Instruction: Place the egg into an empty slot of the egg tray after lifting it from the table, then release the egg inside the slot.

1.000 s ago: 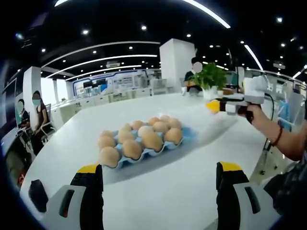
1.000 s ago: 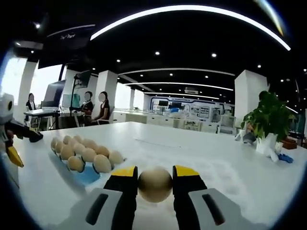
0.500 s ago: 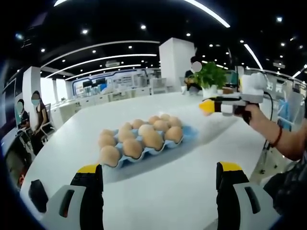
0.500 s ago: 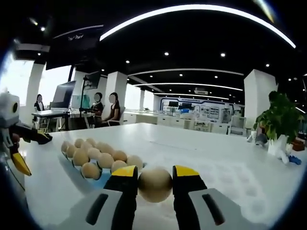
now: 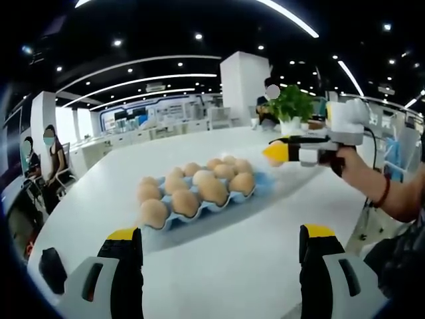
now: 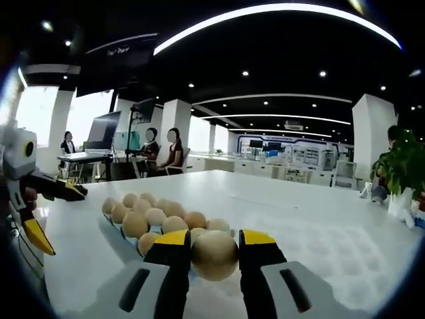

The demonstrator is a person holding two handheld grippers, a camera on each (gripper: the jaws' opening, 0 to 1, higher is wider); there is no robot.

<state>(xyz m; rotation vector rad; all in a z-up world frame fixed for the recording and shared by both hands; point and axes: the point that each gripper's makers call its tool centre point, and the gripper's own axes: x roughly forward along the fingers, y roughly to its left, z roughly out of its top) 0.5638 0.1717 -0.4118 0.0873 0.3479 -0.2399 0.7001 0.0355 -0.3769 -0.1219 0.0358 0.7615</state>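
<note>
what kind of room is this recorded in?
Most likely a large open-plan office or showroom: a long white table, seated people at a desk with a monitor, a potted plant, and strip lights on a dark ceiling.

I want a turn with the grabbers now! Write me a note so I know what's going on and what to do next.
Right gripper: shut on the egg, held in the air above the white table, close to the blue egg tray.
Left gripper: jaws open, holding nothing, hanging over the table in front of the tray.
Tray: nearly full of eggs; a bare blue slot seems to show at the corner nearest the right gripper.
Done: egg lifted off the table.
Left: carry it over that empty slot, lower it in gently, then open the jaws.
</note>
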